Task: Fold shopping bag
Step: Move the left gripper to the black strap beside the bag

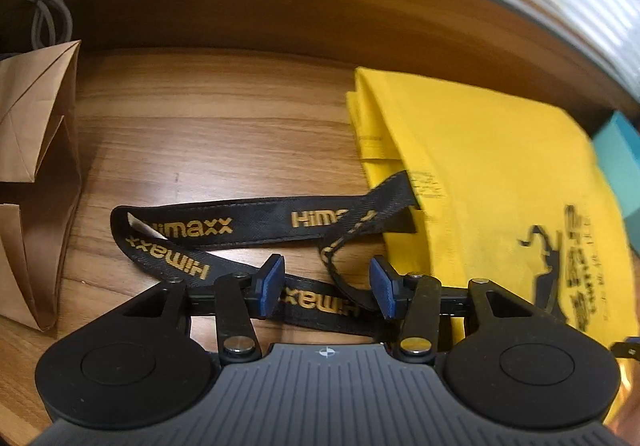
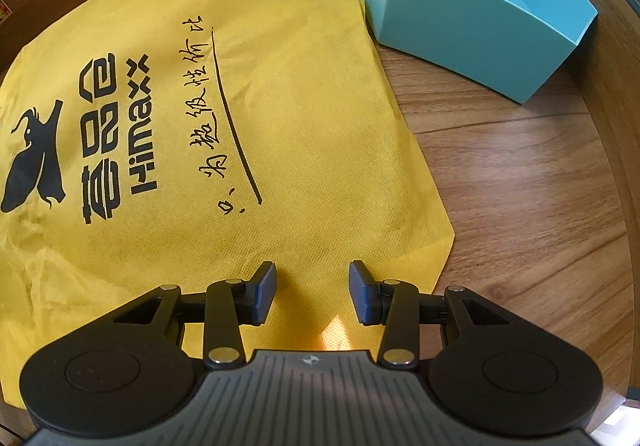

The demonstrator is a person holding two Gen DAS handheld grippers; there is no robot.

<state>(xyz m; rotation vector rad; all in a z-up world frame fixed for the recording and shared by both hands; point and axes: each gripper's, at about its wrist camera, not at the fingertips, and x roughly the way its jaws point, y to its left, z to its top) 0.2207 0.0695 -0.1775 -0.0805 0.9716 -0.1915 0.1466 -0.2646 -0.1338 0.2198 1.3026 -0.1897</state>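
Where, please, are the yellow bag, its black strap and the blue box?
yellow bag (image 2: 304, 134), right wrist view, plain fabric beside the handwriting.
black strap (image 1: 256, 224), left wrist view, upper run between the two logos.
blue box (image 2: 460, 18), right wrist view, near outer wall.

Your left gripper (image 1: 328, 286) is tipped downward with its jaws apart, nothing pinched between the blue pads. Same for your right gripper (image 2: 313, 292): pointing steeply down, jaws parted, pads gripping nothing.

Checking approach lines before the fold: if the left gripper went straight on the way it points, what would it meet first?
Most likely the black Himaxx strap of the yellow shopping bag, which crosses the gap between the left gripper's open jaws, with the wooden table beneath. How far off it lies is unclear.
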